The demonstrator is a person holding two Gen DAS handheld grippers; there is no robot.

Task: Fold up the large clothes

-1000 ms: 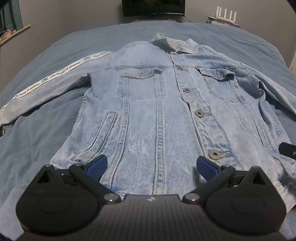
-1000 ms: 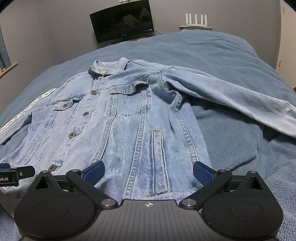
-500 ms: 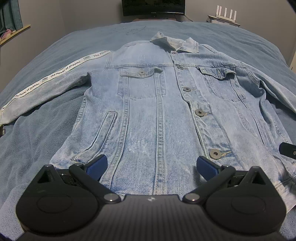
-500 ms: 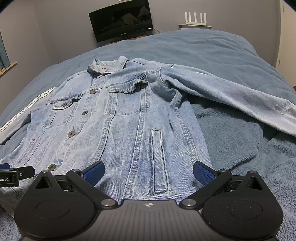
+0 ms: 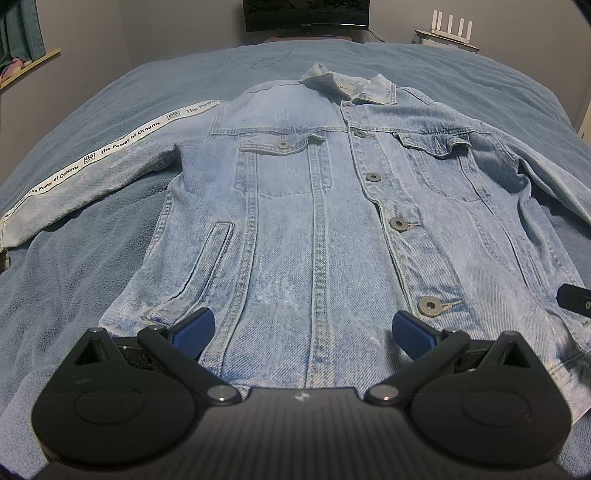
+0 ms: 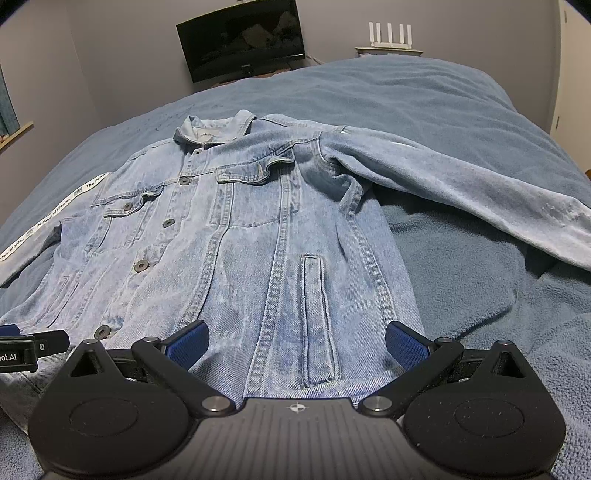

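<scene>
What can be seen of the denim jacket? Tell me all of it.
The denim jacket is light, faded blue, lying front up and buttoned on the blue bedspread, collar away from the cameras. Both sleeves are spread outward; one bears a white printed stripe. It has metal buttons, two flapped chest pockets and two slit pockets. Both grippers sit open at its hem, gripping nothing.

You have one denim jacket (image 5: 314, 229) on one bed (image 5: 92, 288), with two sleeves, two chest pockets and six buttons showing. Two tools: left tool (image 5: 301, 330), right tool (image 6: 295, 341). One monitor (image 6: 242, 38), one four-antenna router (image 6: 389, 35).
</scene>
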